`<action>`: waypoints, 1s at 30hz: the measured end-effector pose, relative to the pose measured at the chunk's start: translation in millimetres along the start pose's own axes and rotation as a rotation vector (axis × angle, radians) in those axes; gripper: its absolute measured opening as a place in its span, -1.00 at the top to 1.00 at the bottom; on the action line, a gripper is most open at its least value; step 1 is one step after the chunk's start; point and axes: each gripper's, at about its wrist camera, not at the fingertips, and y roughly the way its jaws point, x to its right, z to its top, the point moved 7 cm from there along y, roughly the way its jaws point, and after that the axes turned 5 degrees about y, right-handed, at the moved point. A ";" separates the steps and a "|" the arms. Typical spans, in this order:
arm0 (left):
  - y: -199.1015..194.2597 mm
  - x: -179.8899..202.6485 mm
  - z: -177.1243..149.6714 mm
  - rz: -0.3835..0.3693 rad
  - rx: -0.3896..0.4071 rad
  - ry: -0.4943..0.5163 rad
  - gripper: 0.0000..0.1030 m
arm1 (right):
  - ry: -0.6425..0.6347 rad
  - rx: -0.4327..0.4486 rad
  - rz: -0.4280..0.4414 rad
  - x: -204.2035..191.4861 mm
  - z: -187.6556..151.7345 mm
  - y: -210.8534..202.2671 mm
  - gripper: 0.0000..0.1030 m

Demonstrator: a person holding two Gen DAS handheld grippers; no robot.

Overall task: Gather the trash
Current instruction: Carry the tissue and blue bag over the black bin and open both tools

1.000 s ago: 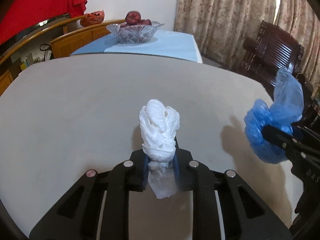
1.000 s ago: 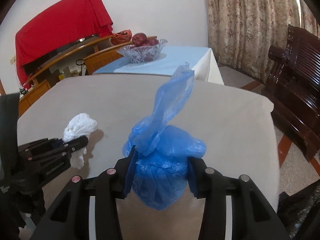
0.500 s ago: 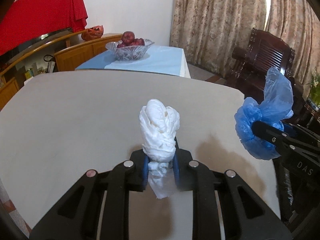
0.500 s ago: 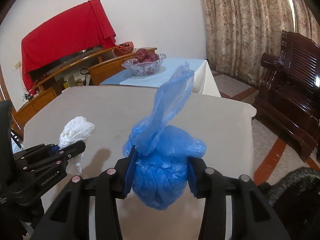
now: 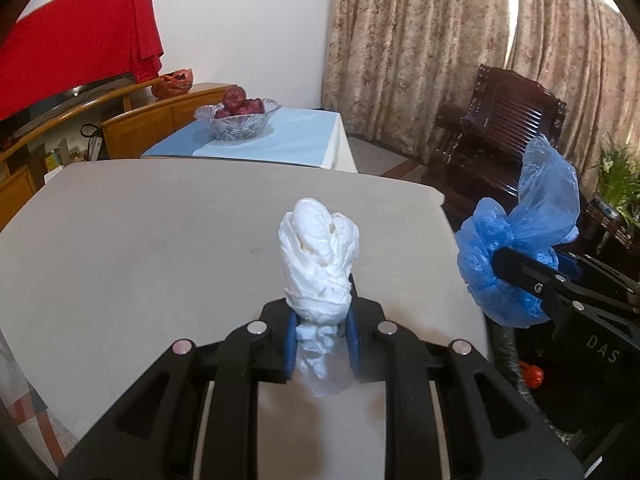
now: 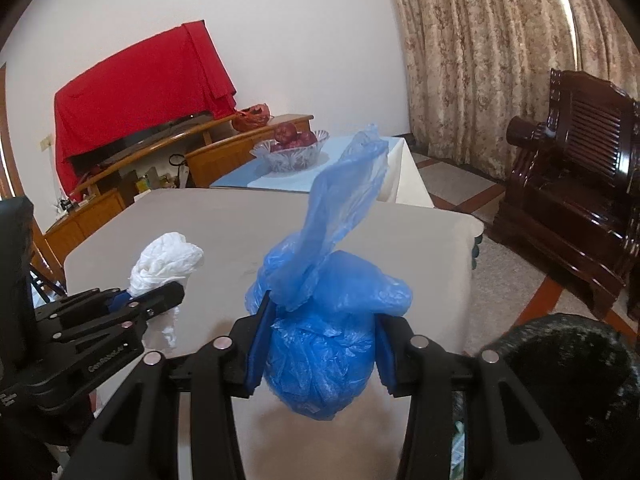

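Curtains (image 5: 420, 60) in a patterned beige cover the far wall, with a dark wooden armchair (image 6: 580, 184) standing in front of them. Next in size, the pale surface (image 5: 140, 240) fills the lower half of both wrist views and carries nothing that can be made out besides the shadows of the tools. A red cloth (image 6: 136, 92) hangs over the sideboard at the back. Beyond the surface, a second table with a light blue cloth (image 5: 288, 136) holds a cut-glass bowl (image 5: 236, 122) of dark red fruit. At the lower right of the right wrist view, the dark rim of a black trash bag (image 6: 560, 344) shows just beside the surface's edge.

The right tool (image 6: 316, 354) is clamped on a crumpled blue plastic bag (image 6: 320, 344), held above the near right edge of the surface; a loose tail of the bag stands up above the blue pads. The left tool (image 5: 320, 338) is clamped on a wad of white tissue (image 5: 318, 256), held upright above the surface, with a torn end hanging below the pads. The two tools are side by side, near each other but apart.
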 end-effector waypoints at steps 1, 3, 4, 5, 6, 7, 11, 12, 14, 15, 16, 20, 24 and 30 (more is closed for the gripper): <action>-3.0 3.8 -0.6 -0.006 0.002 0.001 0.64 | -0.002 0.004 0.000 0.4 -0.9 -5.3 0.14; -11.2 16.8 -2.3 -0.023 0.008 0.009 0.64 | -0.006 0.012 -0.001 3.6 -3.1 -18.4 0.14; -14.3 20.5 -3.7 -0.029 0.009 0.012 0.64 | -0.007 0.017 -0.003 3.8 -3.0 -22.9 0.14; -17.7 25.9 -4.8 -0.036 0.011 0.017 0.64 | -0.007 0.023 -0.006 4.9 -3.5 -29.2 0.14; -21.6 33.1 -6.0 -0.046 0.013 0.025 0.64 | -0.006 0.030 -0.008 6.7 -3.8 -35.5 0.14; -24.1 38.4 -6.7 -0.052 0.015 0.034 0.64 | -0.004 0.035 -0.011 7.8 -3.8 -40.1 0.14; -33.9 59.2 -6.9 -0.077 0.024 0.063 0.64 | 0.005 0.057 -0.024 17.6 -5.9 -61.3 0.14; -35.6 62.5 -6.9 -0.079 0.026 0.068 0.64 | 0.007 0.060 -0.026 19.0 -6.0 -64.4 0.14; -39.9 70.6 -5.9 -0.083 0.035 0.082 0.64 | 0.012 0.069 -0.034 24.9 -8.1 -73.5 0.14; -42.4 75.4 -5.5 -0.088 0.039 0.088 0.64 | 0.015 0.073 -0.038 28.3 -8.1 -76.7 0.14; -44.7 79.1 -5.9 -0.092 0.041 0.092 0.64 | 0.019 0.077 -0.043 31.6 -8.6 -80.8 0.14; -52.2 99.3 -8.1 -0.113 0.045 0.112 0.64 | 0.032 0.092 -0.065 42.9 -11.0 -95.1 0.14; -54.1 121.8 -10.9 -0.148 0.044 0.131 0.64 | 0.046 0.104 -0.104 58.0 -15.9 -111.2 0.14; -50.3 159.0 -16.3 -0.197 0.048 0.166 0.63 | 0.076 0.115 -0.178 93.0 -23.1 -131.8 0.14</action>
